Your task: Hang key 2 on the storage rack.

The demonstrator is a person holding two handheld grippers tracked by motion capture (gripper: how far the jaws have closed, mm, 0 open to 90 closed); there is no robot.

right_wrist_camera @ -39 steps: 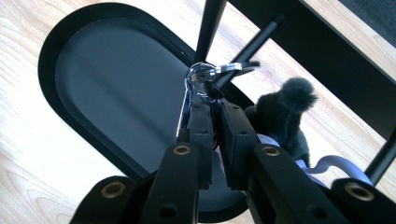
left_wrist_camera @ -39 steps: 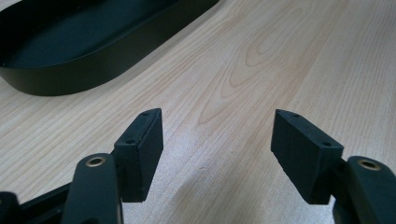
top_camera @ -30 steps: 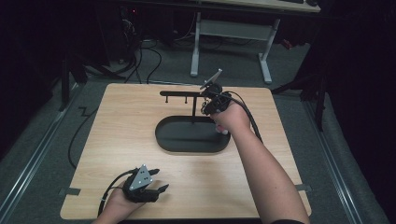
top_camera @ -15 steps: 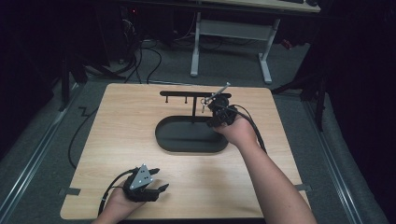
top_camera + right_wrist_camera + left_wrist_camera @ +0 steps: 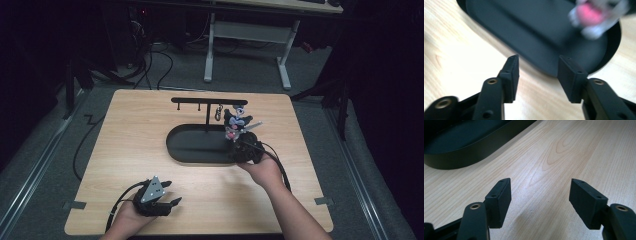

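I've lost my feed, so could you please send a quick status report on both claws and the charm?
Left claw open, idle near table edge. Right claw open, empty, at tray rim. Plush charm hanging off the stand's bar over the tray. Nothing in the way.

Dim lab or workshop, wooden table (image 5: 125, 150), grey carpet (image 5: 50, 165), trailing cables (image 5: 150, 60), adjustable desk frame (image 5: 247, 37)

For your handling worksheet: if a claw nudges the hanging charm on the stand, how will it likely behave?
The charm hangs from the stand's bar by a short chain, so it would probably swing. It looks small, likely light.
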